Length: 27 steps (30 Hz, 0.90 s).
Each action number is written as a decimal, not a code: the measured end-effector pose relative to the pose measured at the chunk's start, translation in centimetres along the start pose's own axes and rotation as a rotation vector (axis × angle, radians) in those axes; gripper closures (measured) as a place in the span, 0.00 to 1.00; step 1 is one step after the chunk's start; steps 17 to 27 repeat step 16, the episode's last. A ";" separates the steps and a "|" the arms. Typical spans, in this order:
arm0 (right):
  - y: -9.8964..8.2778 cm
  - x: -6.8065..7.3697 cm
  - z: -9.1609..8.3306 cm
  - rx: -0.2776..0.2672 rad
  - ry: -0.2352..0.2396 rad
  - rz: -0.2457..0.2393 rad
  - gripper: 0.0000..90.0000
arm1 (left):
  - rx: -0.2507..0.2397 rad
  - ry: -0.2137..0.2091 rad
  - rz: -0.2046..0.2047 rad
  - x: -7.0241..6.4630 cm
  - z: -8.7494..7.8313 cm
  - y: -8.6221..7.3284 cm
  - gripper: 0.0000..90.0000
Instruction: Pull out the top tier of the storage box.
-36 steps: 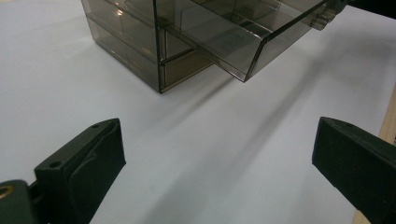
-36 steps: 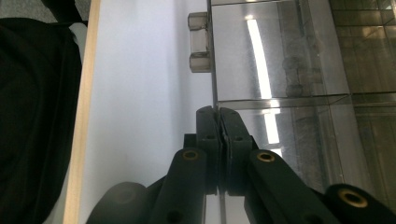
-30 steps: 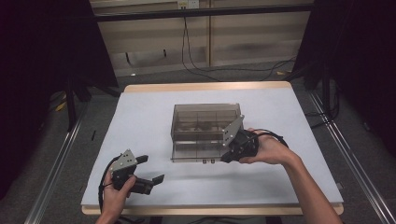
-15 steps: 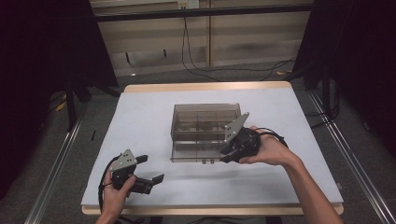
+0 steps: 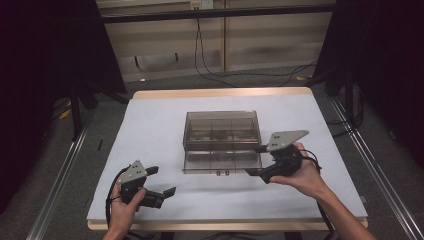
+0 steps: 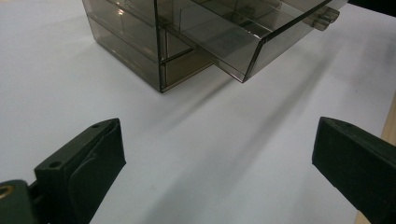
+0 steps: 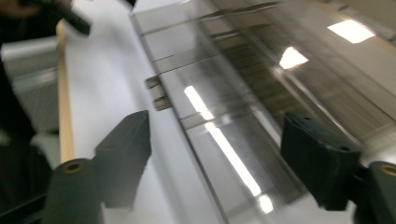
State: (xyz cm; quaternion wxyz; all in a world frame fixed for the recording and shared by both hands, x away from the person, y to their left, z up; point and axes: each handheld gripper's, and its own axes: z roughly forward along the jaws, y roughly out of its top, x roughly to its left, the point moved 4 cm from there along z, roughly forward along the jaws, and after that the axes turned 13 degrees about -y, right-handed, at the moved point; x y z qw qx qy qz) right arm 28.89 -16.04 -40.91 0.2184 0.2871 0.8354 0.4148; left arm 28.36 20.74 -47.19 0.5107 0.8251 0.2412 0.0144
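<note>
A smoky clear drawer box stands in the middle of the white table. Its lower drawer is pulled out toward me, with a small handle at the front. My right gripper sits at the drawer's front right corner; its jaws have just been opening and stand wide, pressing on nothing. In the right gripper view, the drawer and its handle lie beyond the open right gripper. My left gripper rests open at the front left, facing the box and the drawer.
The table's wooden front edge runs close under both hands. Metal rails flank the table on both sides. Cables lie on the floor behind the far edge. White tabletop lies between the left gripper and the box.
The right gripper has moved to the right, away from the middle of the drawer's front, and its jaws have spread apart. The left gripper and the box have stayed put.
</note>
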 end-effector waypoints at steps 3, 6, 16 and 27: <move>-1.7 -0.8 -1.2 -0.039 -0.046 0.114 0.22 | -0.002 0.000 0.003 0.0 0.1 0.0 0.03; -3.6 -1.4 -2.3 -0.066 -0.122 0.169 0.21 | 0.000 -0.001 0.003 0.0 0.1 0.0 0.03; -9.1 -1.4 -5.3 -0.110 -0.281 0.359 0.28 | -0.006 -0.002 -0.008 0.0 0.2 -0.1 0.03; -9.1 -1.4 -5.3 -0.110 -0.281 0.359 0.28 | -0.006 -0.002 -0.008 0.0 0.2 -0.1 0.03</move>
